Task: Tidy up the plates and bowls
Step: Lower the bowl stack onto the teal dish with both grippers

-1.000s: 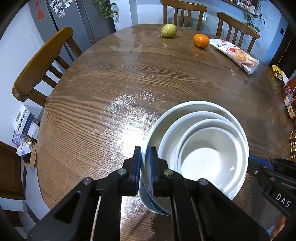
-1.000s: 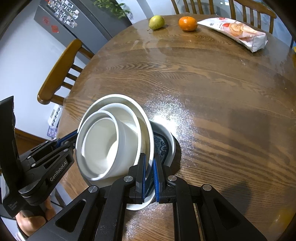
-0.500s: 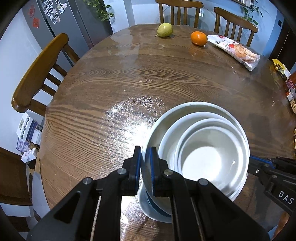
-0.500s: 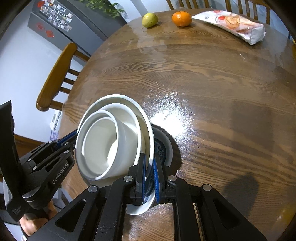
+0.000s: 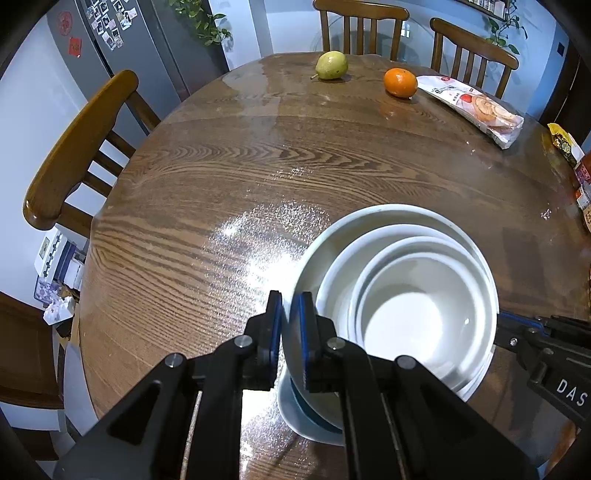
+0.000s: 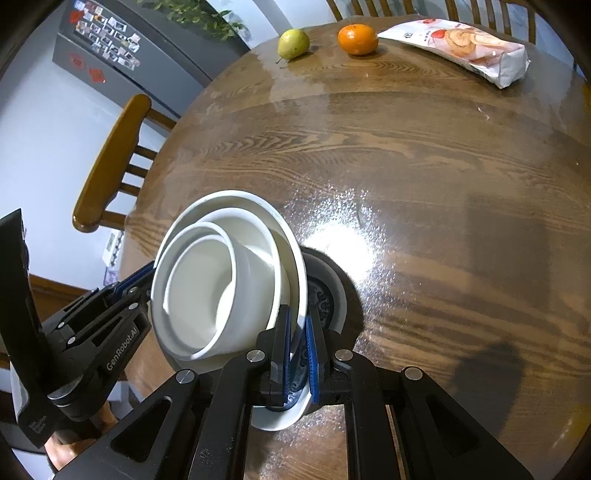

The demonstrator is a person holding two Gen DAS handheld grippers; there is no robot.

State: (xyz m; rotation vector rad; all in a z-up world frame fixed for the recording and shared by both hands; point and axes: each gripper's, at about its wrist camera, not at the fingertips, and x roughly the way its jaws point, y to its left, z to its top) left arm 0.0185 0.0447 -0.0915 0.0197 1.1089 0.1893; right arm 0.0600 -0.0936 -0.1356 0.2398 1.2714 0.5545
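A stack of nested white bowls (image 5: 406,314) is held above the round wooden table (image 5: 258,166), over a white plate with a blue pattern (image 5: 295,417) that lies on the table. My left gripper (image 5: 291,332) is shut on the near-left rim of the largest bowl. My right gripper (image 6: 297,350) is shut on the opposite rim of the same bowl (image 6: 229,280). The patterned plate (image 6: 332,295) shows under the stack in the right wrist view. The stack is tilted in that view.
A pear (image 5: 331,65), an orange (image 5: 400,82) and a snack bag (image 5: 476,107) lie at the table's far side. Wooden chairs stand at the left (image 5: 74,147) and behind (image 5: 362,22). A grey fridge (image 5: 129,48) stands at the back left.
Both grippers have risen with the bowl stack, so more of the table and far chairs shows. The patterned plate stays below on the table.
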